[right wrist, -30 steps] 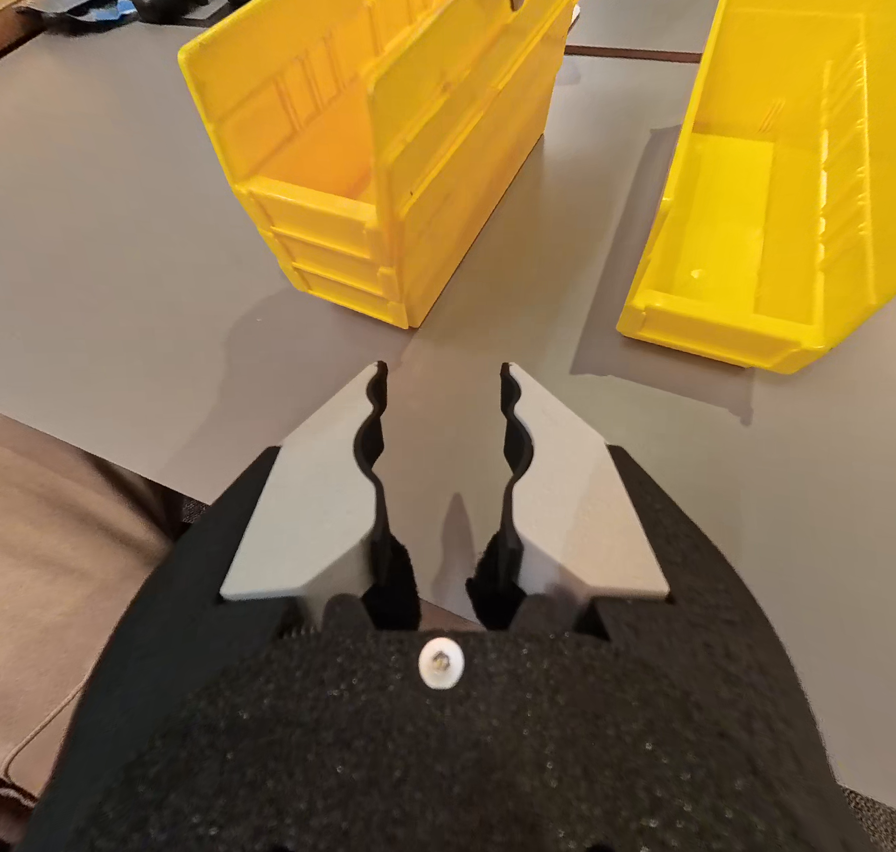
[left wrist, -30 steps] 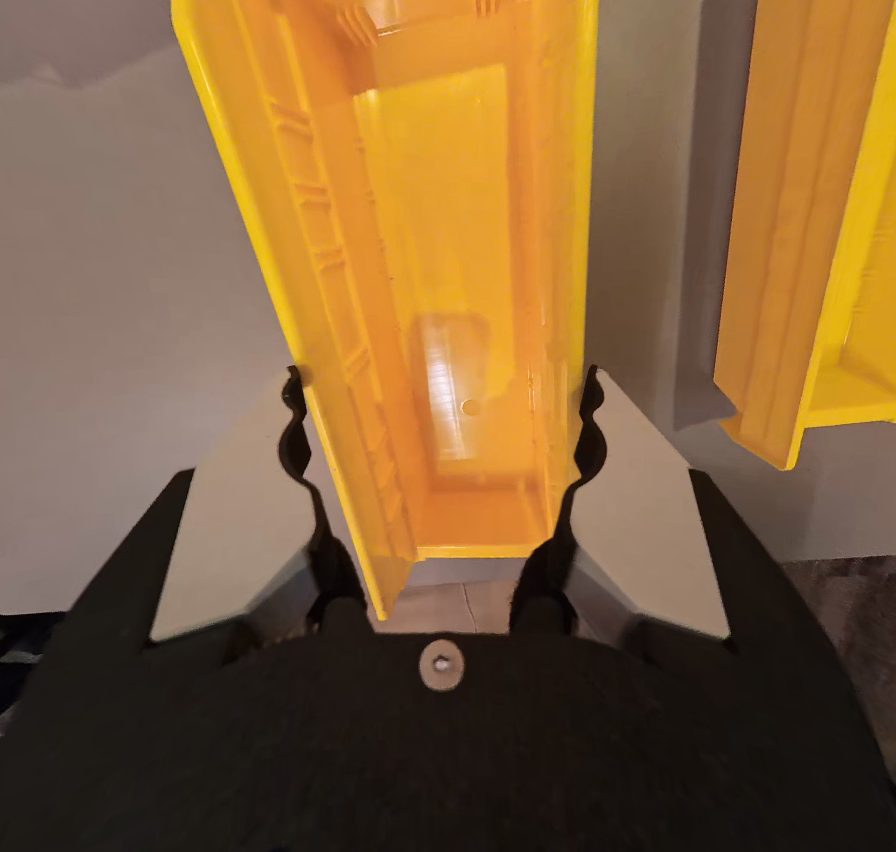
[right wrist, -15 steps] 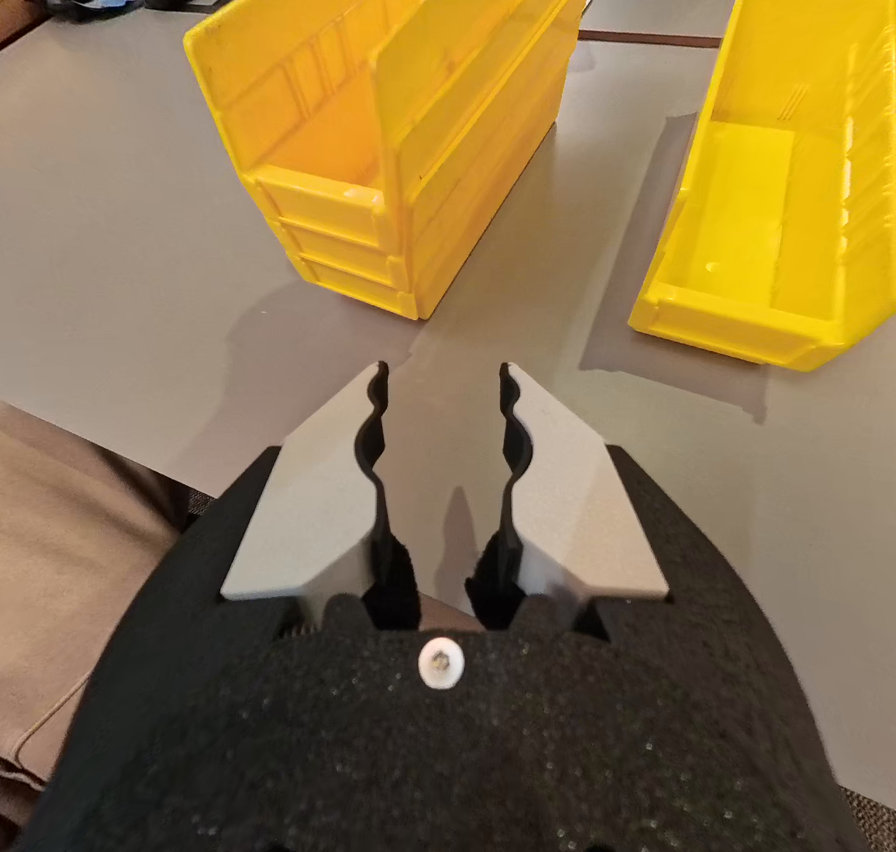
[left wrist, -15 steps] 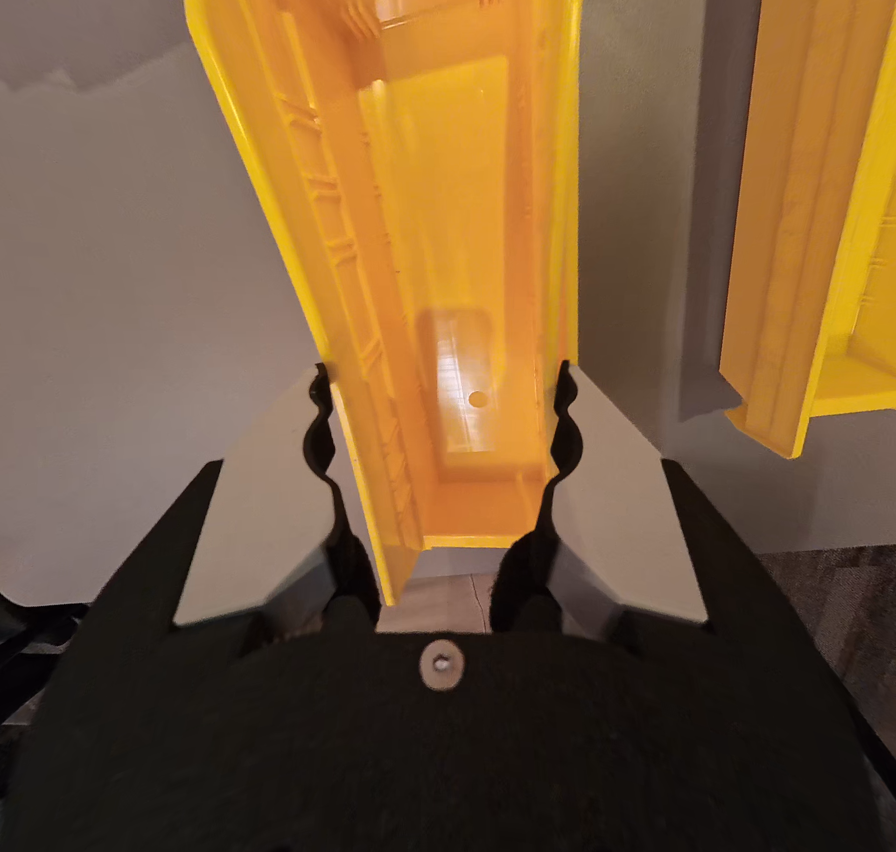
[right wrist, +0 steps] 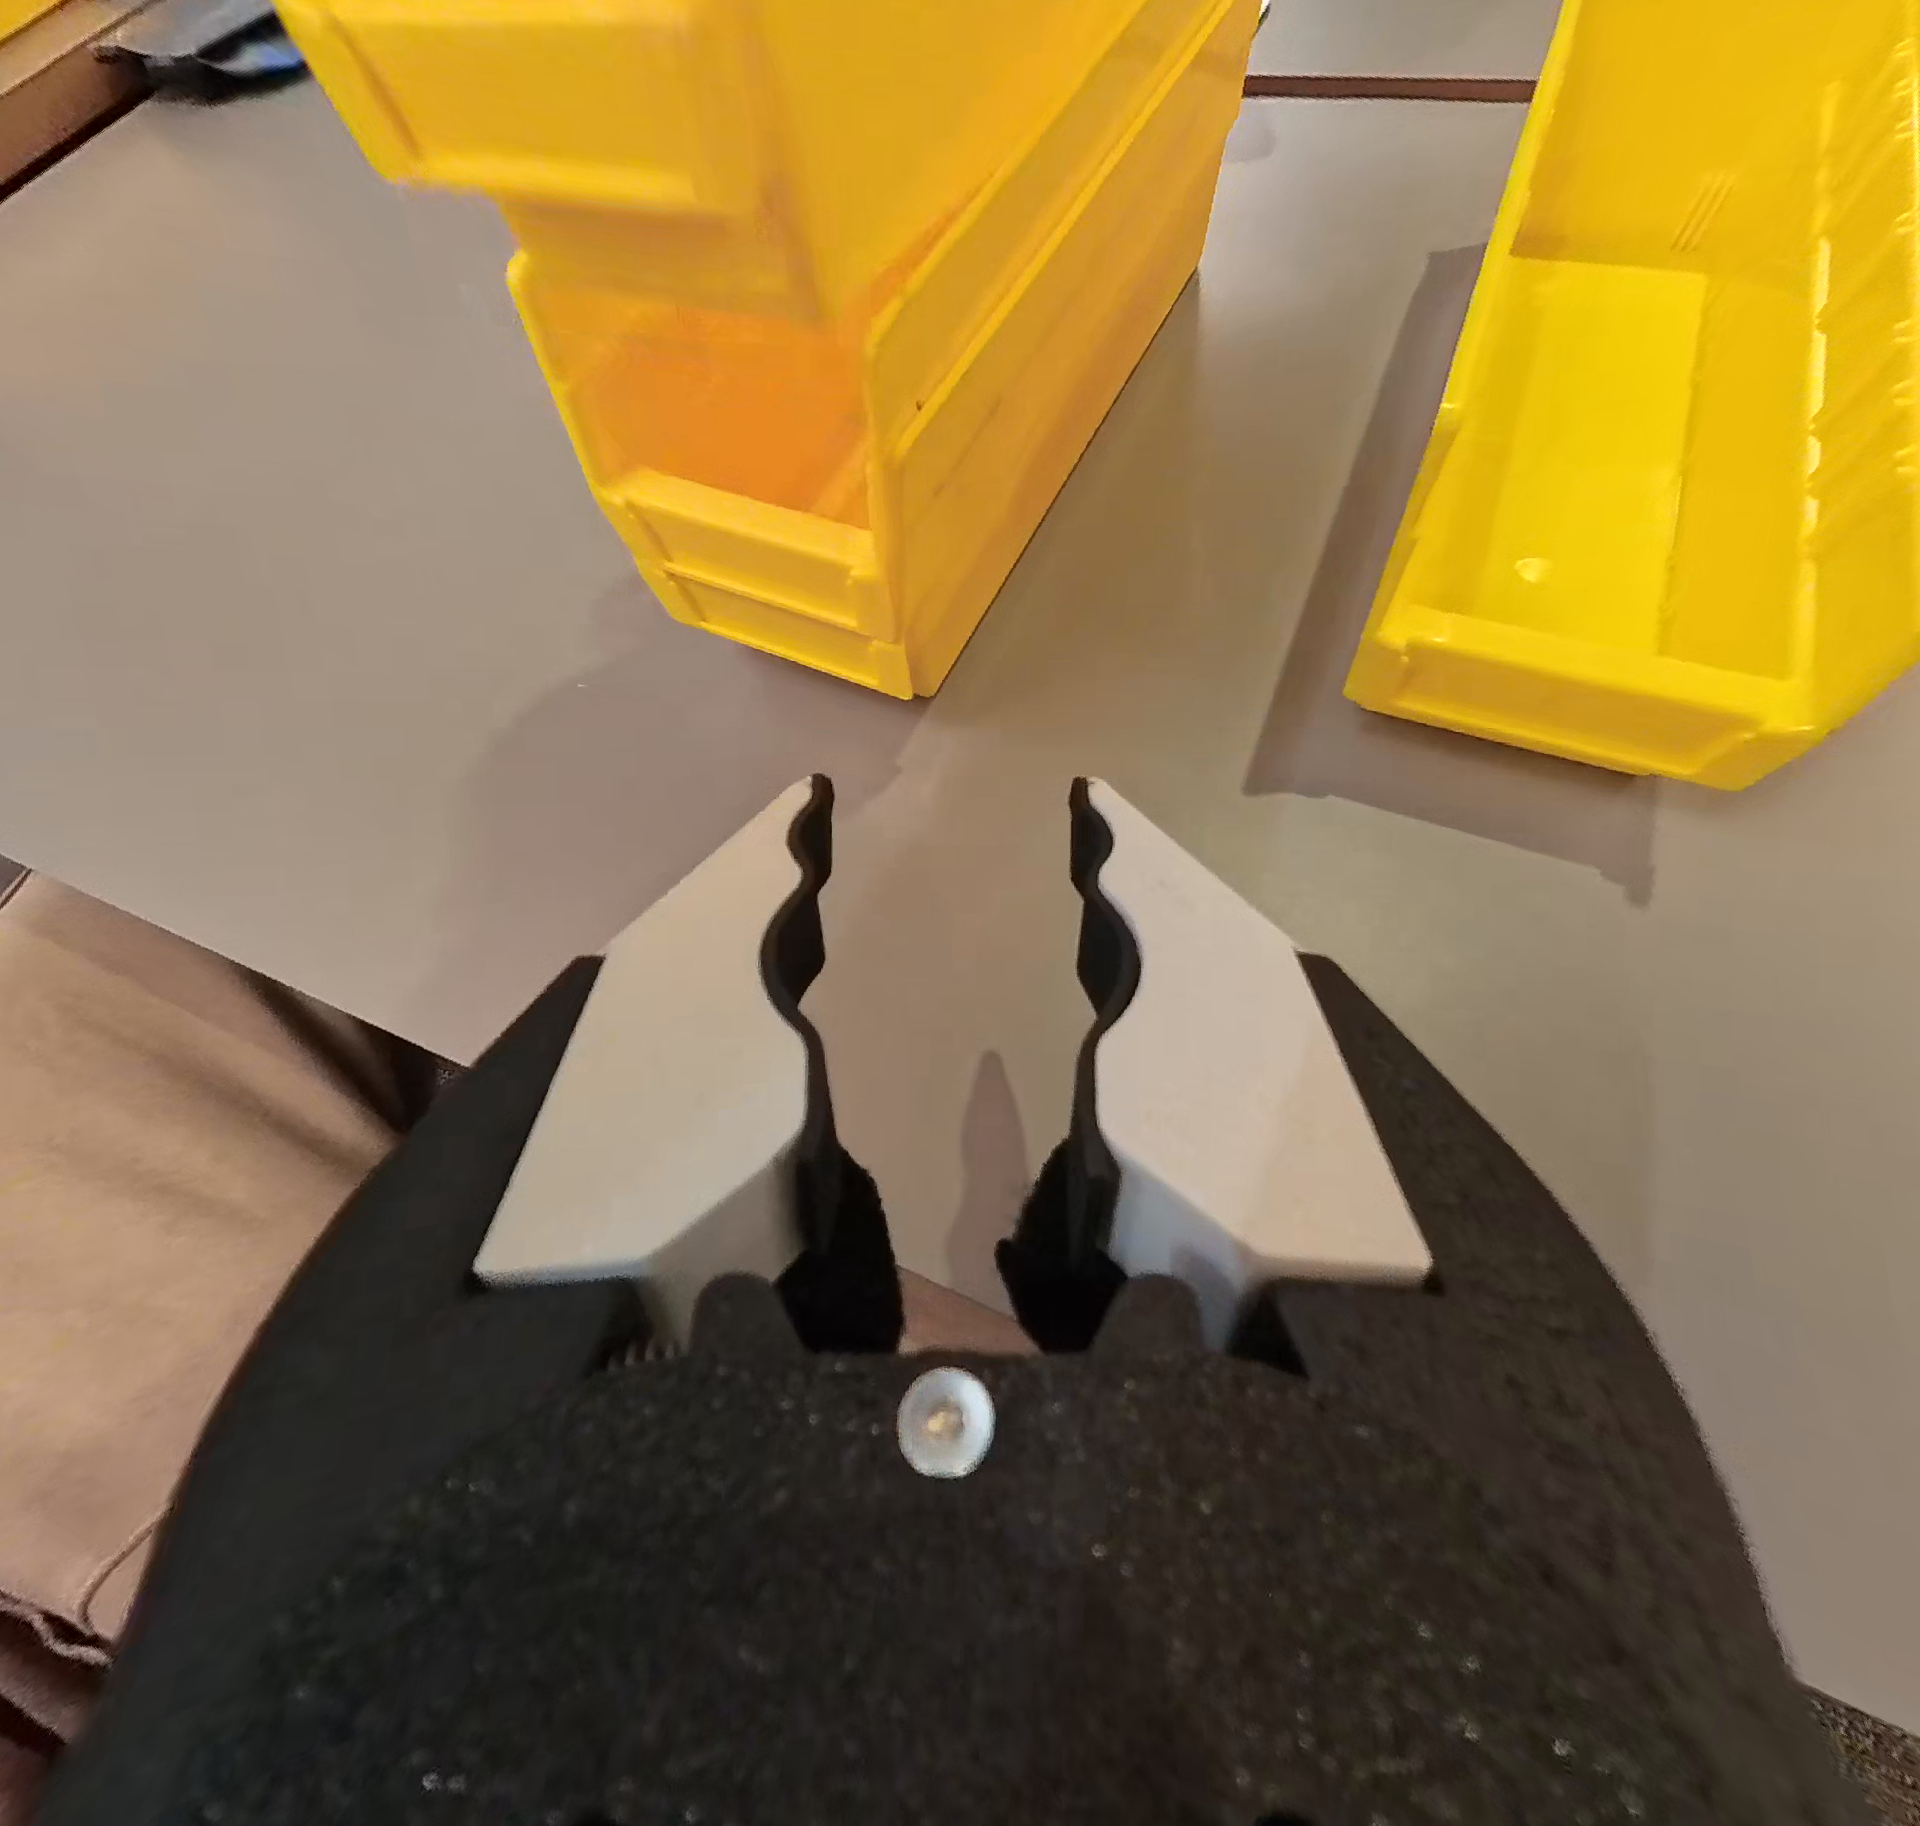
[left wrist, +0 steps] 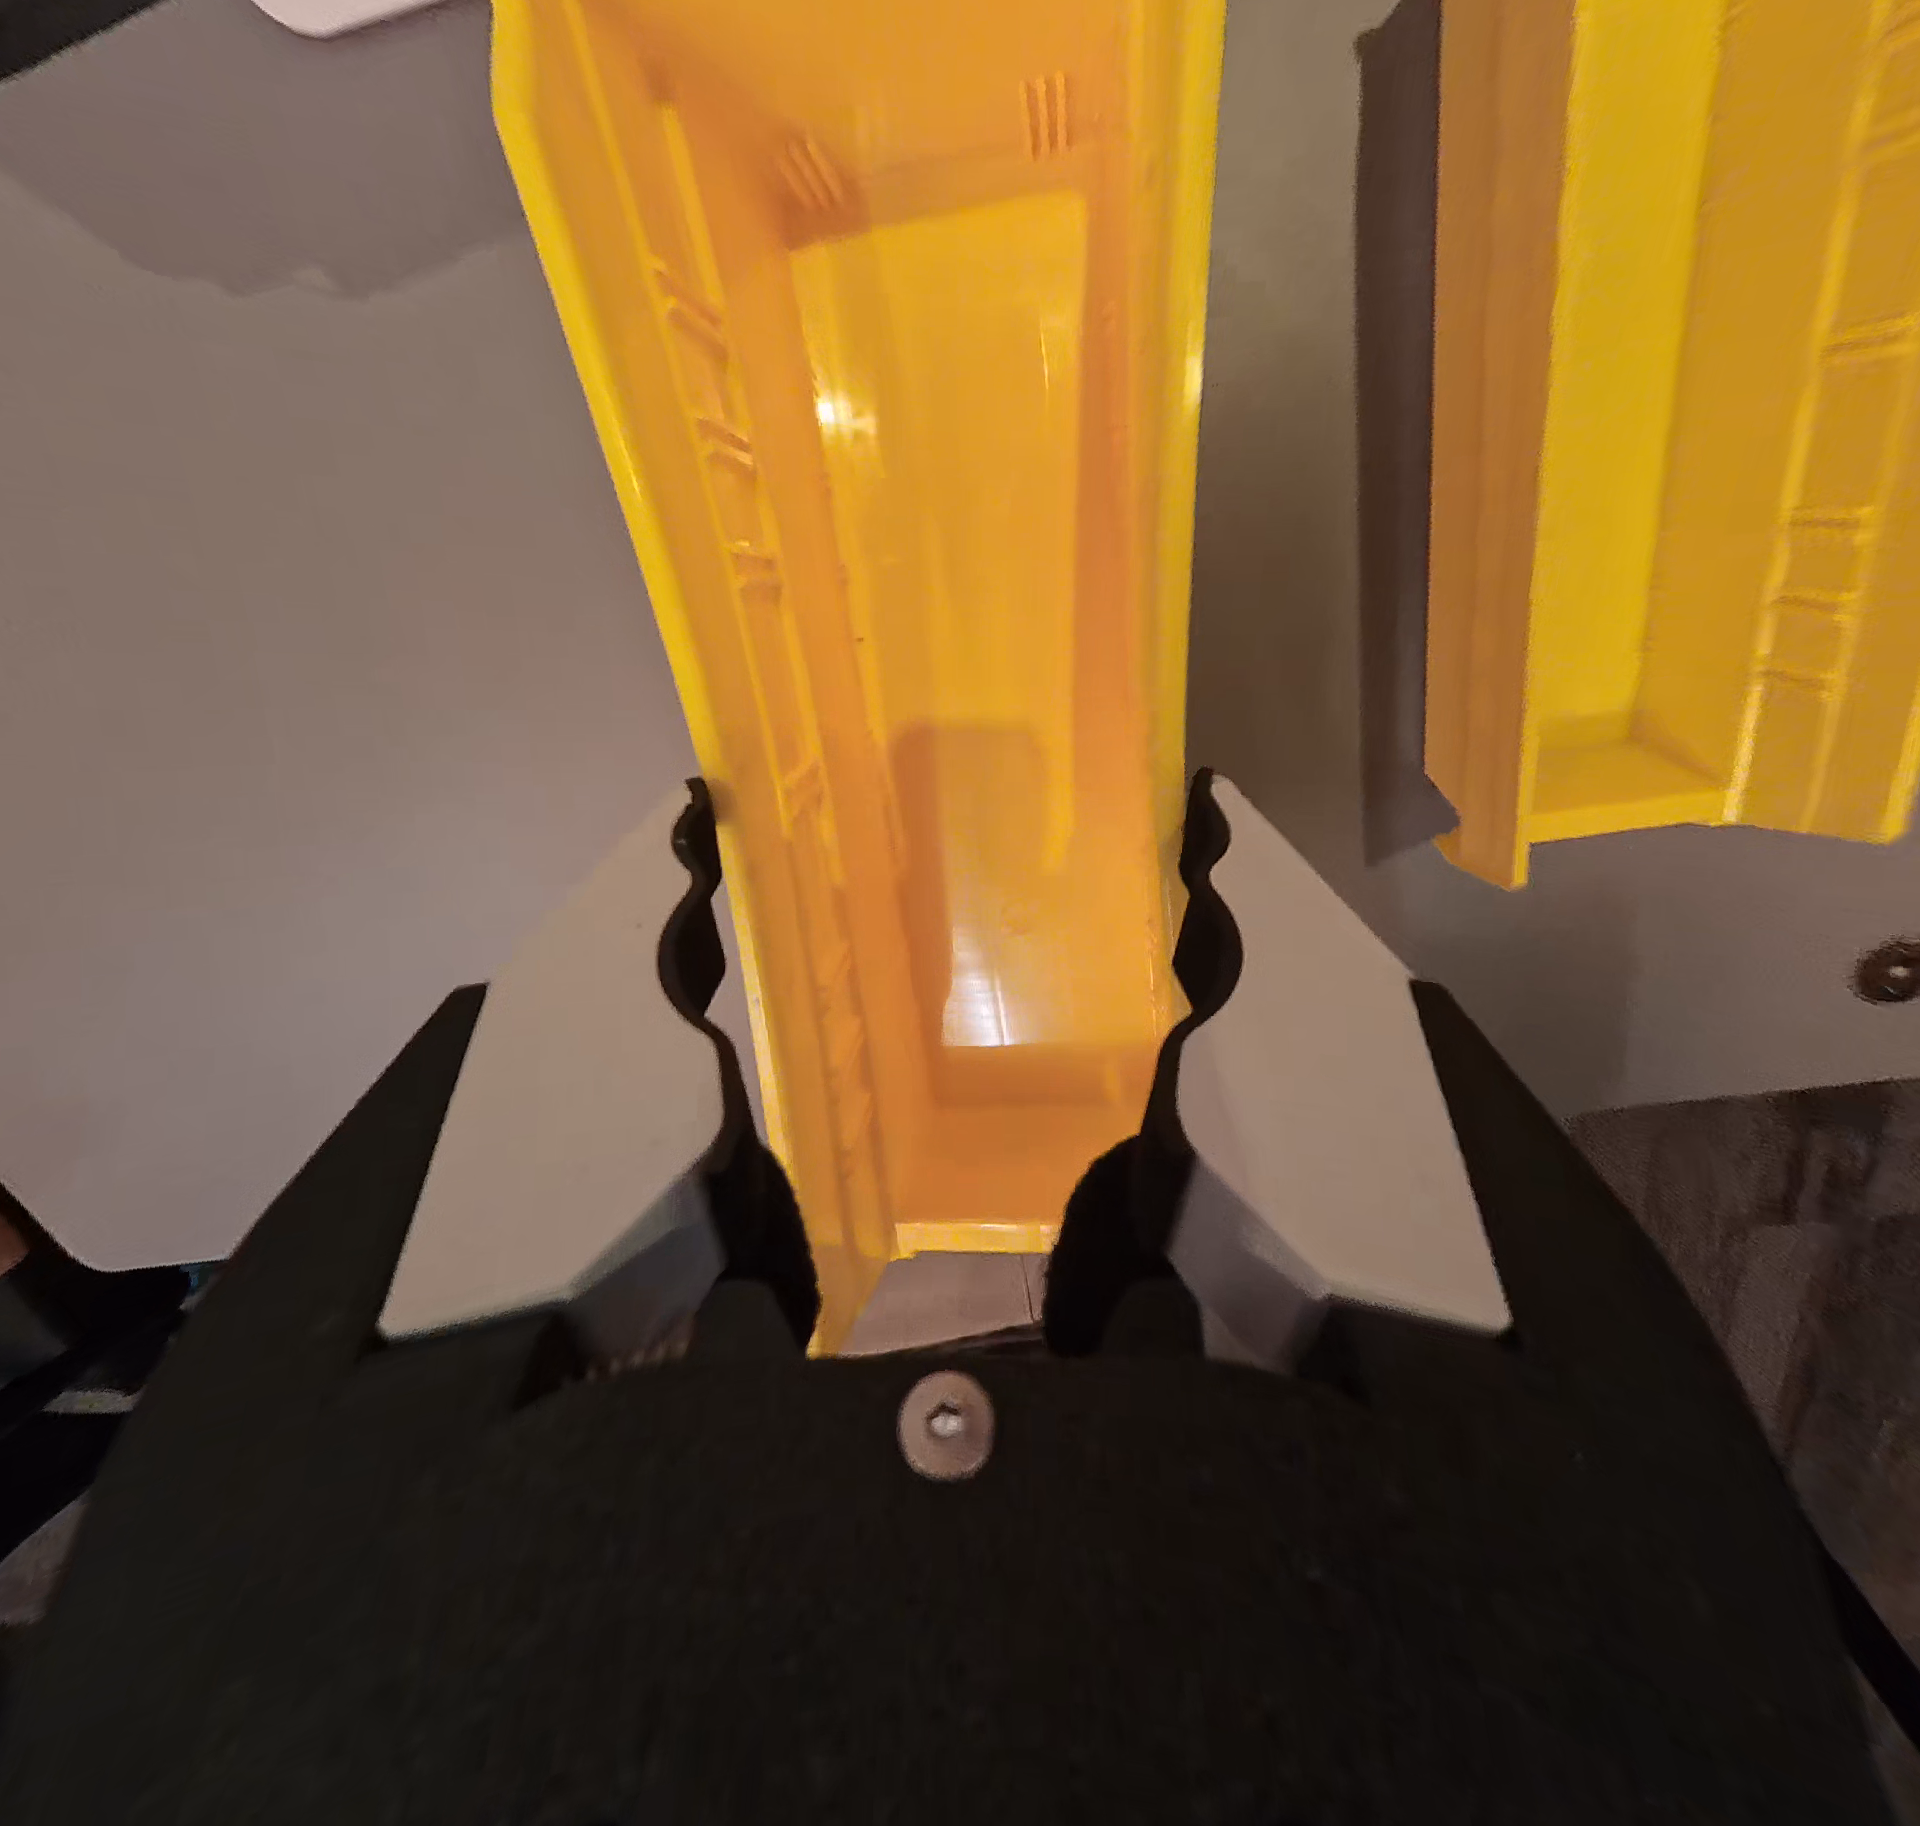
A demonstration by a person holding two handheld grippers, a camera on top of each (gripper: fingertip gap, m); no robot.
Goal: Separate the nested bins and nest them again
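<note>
Yellow plastic fills both views: the left gripper has its fingers clamped on the two long side walls of a lifted bin, one finger outside each wall, with the bin's open inside facing the camera. In the right wrist view that same bin hangs blurred and tilted, its near end raised clear above the nested bins that rest on the grey counter; whether its far end has come free of them cannot be told. Two stacked front lips show on the nested bins. A separate bin sits upright on the counter to the right, well apart from the stack, its open top showing a bare floor. The right gripper hovers low over the counter's near edge with its fingers spread and nothing between them, short of the stack. Tan fabric lies at the lower left below the counter edge.
</note>
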